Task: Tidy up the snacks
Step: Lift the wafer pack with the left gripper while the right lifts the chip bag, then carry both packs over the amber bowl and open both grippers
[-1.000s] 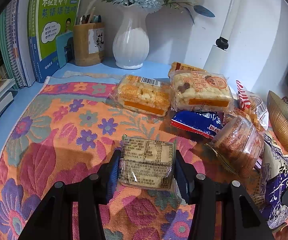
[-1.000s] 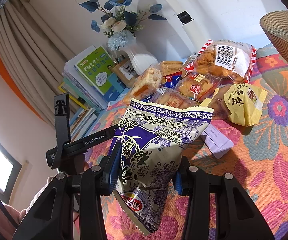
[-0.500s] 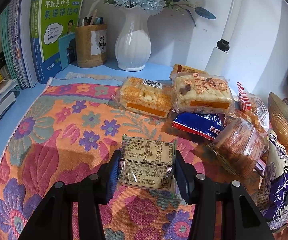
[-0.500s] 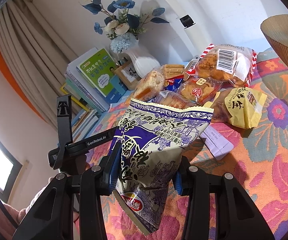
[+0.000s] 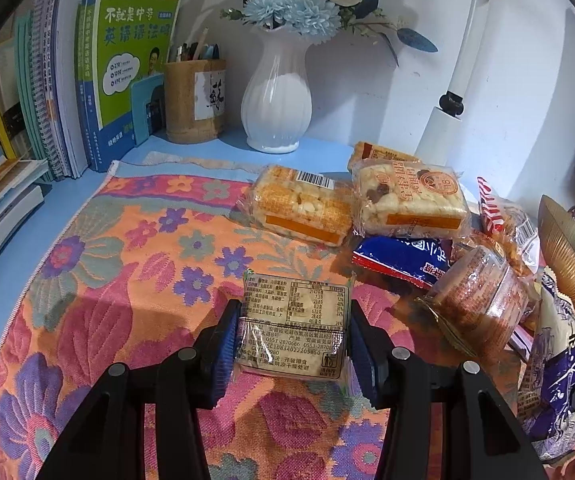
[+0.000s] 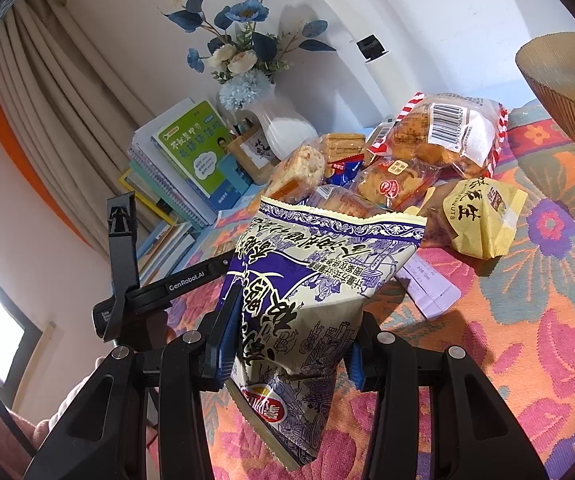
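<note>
1. We see the left gripper [image 5: 292,344] with its fingers [image 5: 223,354] clamped on a clear snack packet [image 5: 294,326], label side up, above the floral cloth [image 5: 99,300]; the packet's near edge is hidden between the fingers.
2. The right gripper [image 6: 290,344] has its fingers pressed on a purple-and-cream snack bag [image 6: 307,292], held upright over the cloth.
3. That bag hides part of the snack pile [image 6: 407,160] behind it.
4. The ribbed bowl [image 6: 567,92] is cut off at the frame edge; we cannot tell its contents.

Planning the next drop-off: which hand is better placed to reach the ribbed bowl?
Probably the right: its gripper holds the purple bag with the ribbed bowl ahead; from the left, that bowl sits at the edge.
</note>
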